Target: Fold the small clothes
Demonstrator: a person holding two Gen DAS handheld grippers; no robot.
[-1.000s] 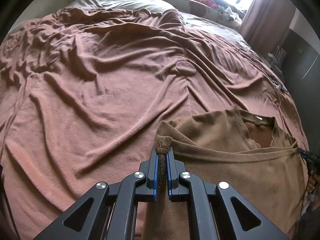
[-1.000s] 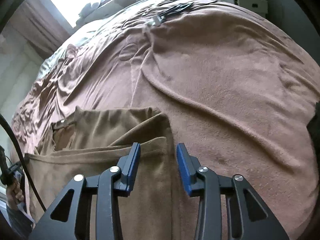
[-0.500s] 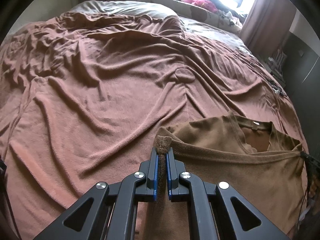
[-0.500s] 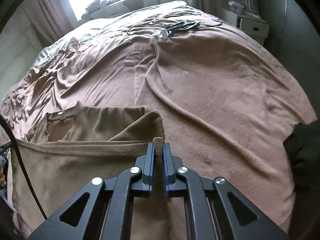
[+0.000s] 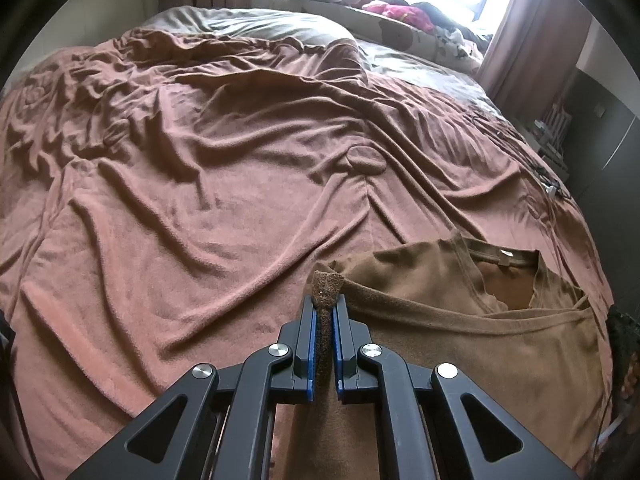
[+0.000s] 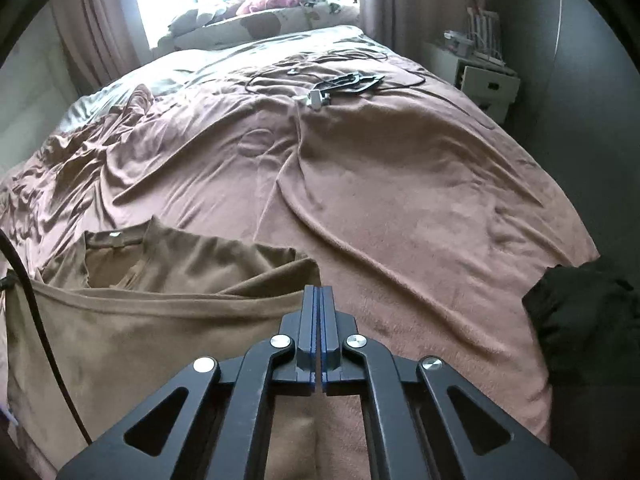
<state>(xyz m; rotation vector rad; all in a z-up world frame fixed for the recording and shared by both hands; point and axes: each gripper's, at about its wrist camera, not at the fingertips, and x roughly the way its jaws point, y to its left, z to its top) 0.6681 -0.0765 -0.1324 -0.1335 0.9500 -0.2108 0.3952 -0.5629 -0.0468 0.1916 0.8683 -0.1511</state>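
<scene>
Rumpled brown blanket (image 5: pixel 224 208) covers the bed. Your left tongs (image 5: pixel 325 312) pinch the brown shirt (image 5: pixel 460 344) hem; right tongs (image 6: pixel 319 312) are pressed together, fabric between them not visible. One fold looks underway; further folds remain.

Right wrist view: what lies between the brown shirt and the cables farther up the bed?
Only wrinkled pink blanket; nothing else rests between the brown shirt and the cables in the right wrist view.
</scene>
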